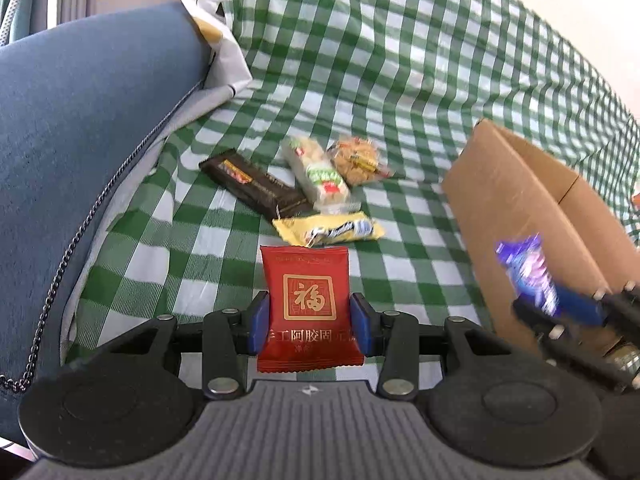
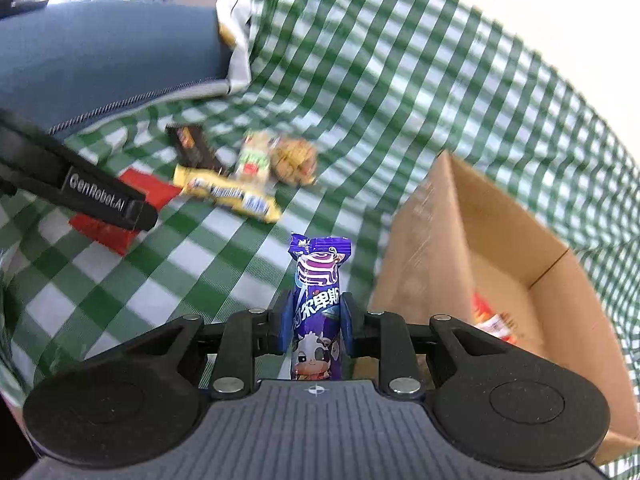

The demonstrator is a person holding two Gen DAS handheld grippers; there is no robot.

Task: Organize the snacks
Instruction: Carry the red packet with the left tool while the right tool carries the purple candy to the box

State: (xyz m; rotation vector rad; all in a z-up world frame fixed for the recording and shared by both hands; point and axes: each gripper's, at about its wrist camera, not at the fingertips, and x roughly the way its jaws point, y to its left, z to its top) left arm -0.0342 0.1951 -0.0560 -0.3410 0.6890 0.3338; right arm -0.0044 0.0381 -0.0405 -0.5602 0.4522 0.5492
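Red packet clamped; yellow wrapper just beyond, cardboard box right.

A red packet and a purple candy are standing upright; four snacks are lying beside the open cardboard box.

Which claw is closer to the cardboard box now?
Right. The right claw is beside the cardboard box, holding a purple candy. The left claw is farther away.
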